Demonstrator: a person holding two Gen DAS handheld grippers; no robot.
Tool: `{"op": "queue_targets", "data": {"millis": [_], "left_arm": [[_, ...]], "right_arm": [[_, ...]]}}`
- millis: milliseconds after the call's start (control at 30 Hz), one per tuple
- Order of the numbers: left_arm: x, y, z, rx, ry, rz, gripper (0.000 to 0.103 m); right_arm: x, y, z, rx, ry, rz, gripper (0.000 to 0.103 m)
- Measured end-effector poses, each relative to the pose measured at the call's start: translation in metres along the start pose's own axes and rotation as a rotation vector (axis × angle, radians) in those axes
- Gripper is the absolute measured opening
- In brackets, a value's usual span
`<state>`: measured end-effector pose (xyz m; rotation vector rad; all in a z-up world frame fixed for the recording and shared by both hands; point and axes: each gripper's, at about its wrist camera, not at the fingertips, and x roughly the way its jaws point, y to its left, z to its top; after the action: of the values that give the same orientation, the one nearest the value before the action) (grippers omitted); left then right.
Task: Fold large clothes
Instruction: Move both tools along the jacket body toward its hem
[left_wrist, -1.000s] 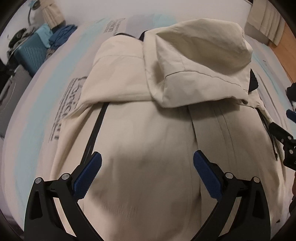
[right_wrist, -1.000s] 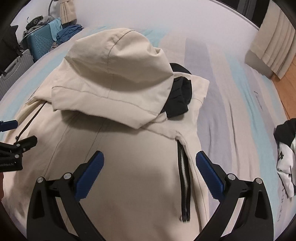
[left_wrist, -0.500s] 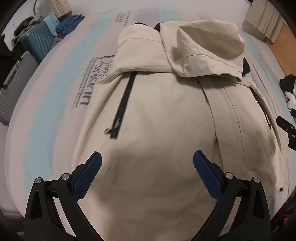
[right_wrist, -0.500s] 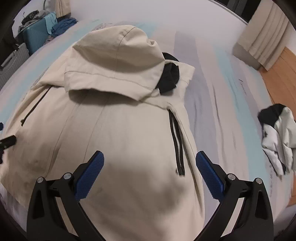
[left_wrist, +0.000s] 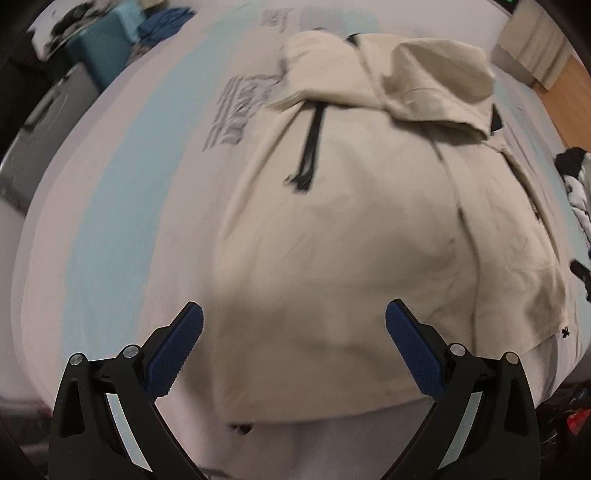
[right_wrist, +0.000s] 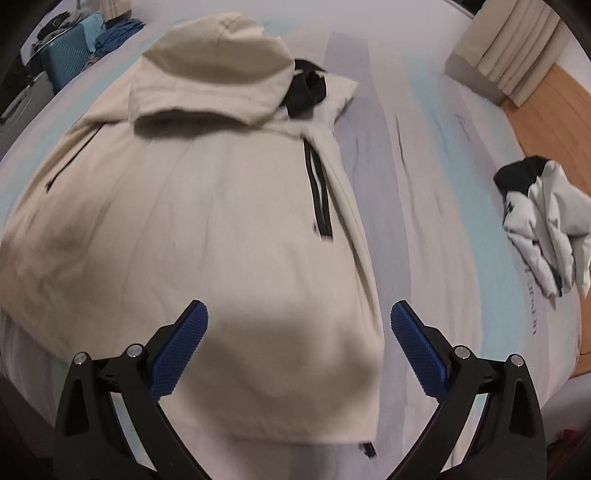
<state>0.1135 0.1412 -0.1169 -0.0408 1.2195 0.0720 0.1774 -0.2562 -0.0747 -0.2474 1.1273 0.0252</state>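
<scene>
**Jacket laid flat on the bed, both tools open**

Your left tool and right tool hung wide open, holding nothing, above the hem of the cream jacket. It lay spread on the bed, hood folded down over the shoulders. The cloth looked soft, bulky and likely to slump; its bottom corners seemed the best places to grip.
</scene>
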Motion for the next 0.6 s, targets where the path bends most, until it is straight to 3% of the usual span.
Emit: {"op": "queue_targets", "data": {"millis": [267, 600], "left_arm": [[0.011, 0.020, -0.032, 0.002, 0.043, 0.001, 0.097], [0.038, 0.007, -0.055, 0.060, 0.087, -0.031, 0.097]], "right_arm": [[0.002, -0.032, -0.044, 0.000, 0.053, 0.041, 0.095], [0.030, -0.051, -0.067, -0.002, 0.112, 0.123, 0.095]]}}
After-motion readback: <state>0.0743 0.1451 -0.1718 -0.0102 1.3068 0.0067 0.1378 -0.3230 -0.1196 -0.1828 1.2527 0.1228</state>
